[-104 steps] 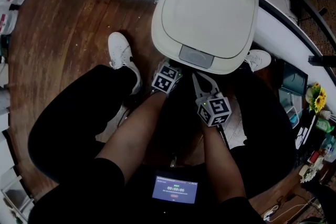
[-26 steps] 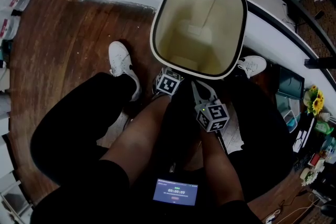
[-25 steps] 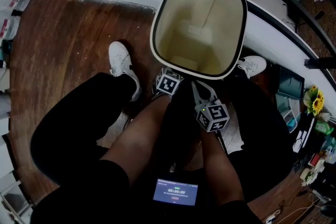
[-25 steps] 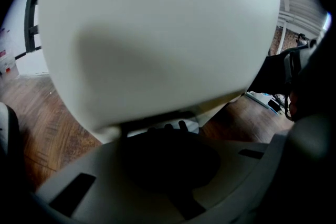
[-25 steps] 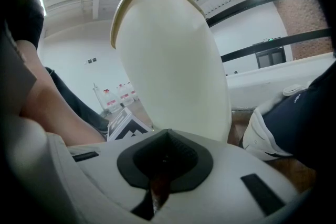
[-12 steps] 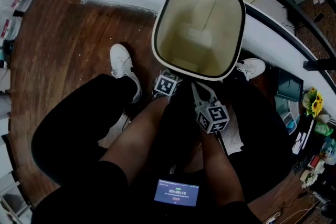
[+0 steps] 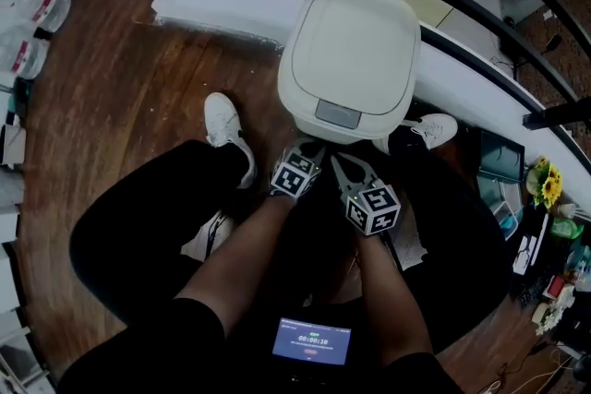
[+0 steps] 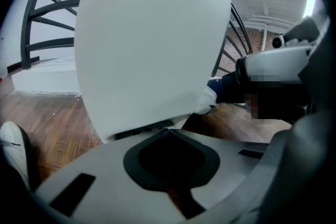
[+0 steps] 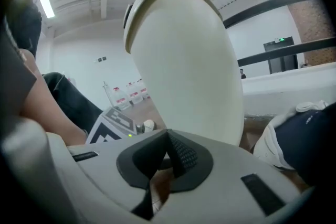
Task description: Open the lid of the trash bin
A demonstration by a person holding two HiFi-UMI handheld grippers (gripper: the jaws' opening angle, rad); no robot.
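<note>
The cream trash bin [image 7: 355, 51] stands on the wooden floor in front of me with its lid down; a grey press panel [image 7: 338, 113] sits at the lid's near edge. My left gripper [image 7: 308, 151] is shut and empty, just below the bin's near side. My right gripper [image 7: 343, 163] is beside it, also shut and empty, pointing at the bin's front. In the left gripper view the bin's wall [image 8: 152, 34] towers right behind the left gripper [image 8: 168, 131]. In the right gripper view the bin [image 9: 184, 60] rises close behind the right gripper [image 9: 168, 136].
A person's white shoes [image 7: 222, 120] [image 7: 429, 129] flank the bin, dark-clad legs on both sides. A curved white ledge [image 7: 231, 9] with a black railing runs behind the bin. Bottles [image 7: 37, 14] stand at far left; a small screen [image 7: 314, 341] is at the bottom.
The lid stood open half a second ago, showing the bin's empty inside; now it is down. The view has drawn back a little. Both grippers stay by the bin's front.
</note>
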